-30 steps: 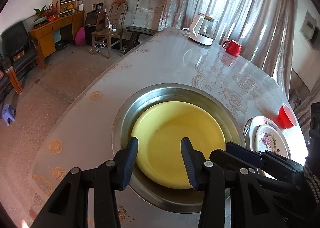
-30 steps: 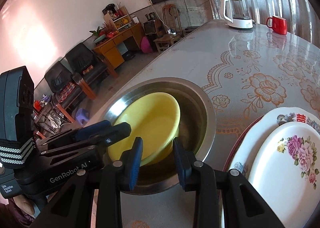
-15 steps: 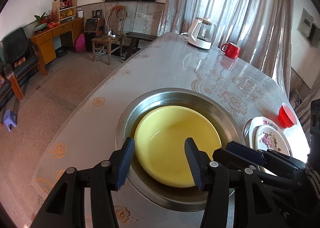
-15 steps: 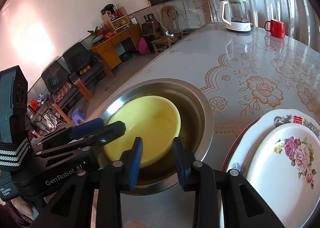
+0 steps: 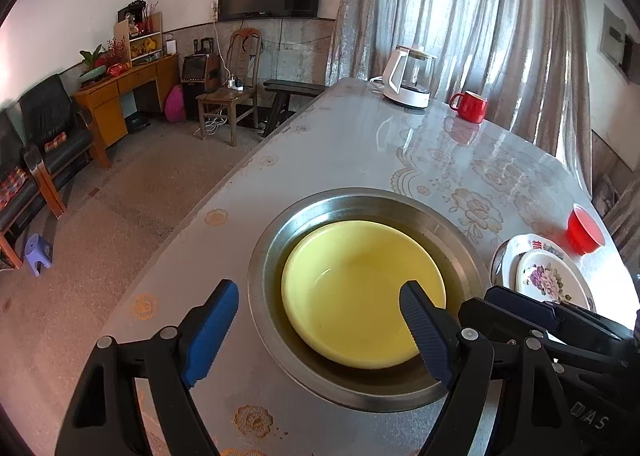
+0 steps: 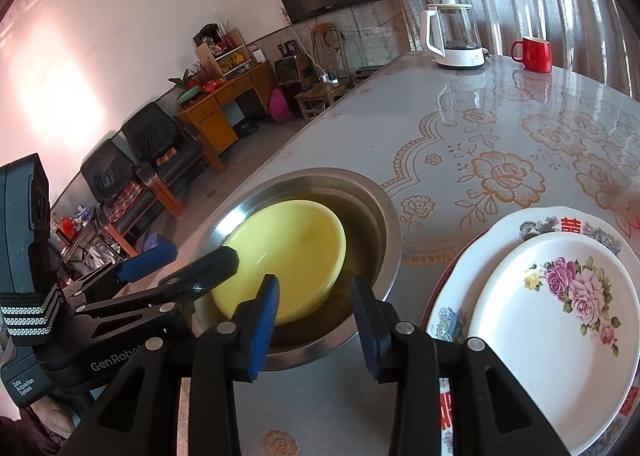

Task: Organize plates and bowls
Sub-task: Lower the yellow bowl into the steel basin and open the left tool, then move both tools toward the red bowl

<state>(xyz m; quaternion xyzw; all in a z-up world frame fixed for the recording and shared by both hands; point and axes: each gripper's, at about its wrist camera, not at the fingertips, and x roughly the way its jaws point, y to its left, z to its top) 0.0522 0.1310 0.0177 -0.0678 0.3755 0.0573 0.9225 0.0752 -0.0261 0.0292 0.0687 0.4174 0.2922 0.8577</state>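
A yellow bowl [image 5: 362, 288] sits inside a larger steel basin [image 5: 460, 228] on the table. It also shows in the right wrist view [image 6: 288, 252], inside the basin [image 6: 384, 224]. My left gripper [image 5: 320, 326] is open wide and empty, above the basin's near rim. My right gripper [image 6: 314, 316] is open and empty, just short of the basin's near edge. A stack of floral plates [image 6: 560, 304] lies to the right of the basin; it also shows in the left wrist view [image 5: 548, 280]. A small red bowl [image 5: 584, 230] stands behind the plates.
A white kettle [image 5: 408, 76] and a red mug [image 5: 470, 106] stand at the table's far end. The table edge [image 5: 224, 196] runs along the left, with floor, chairs and a desk beyond.
My left gripper has opened much wider and drawn back and up from the yellow bowl. My right gripper has opened a little and also pulled back slightly.
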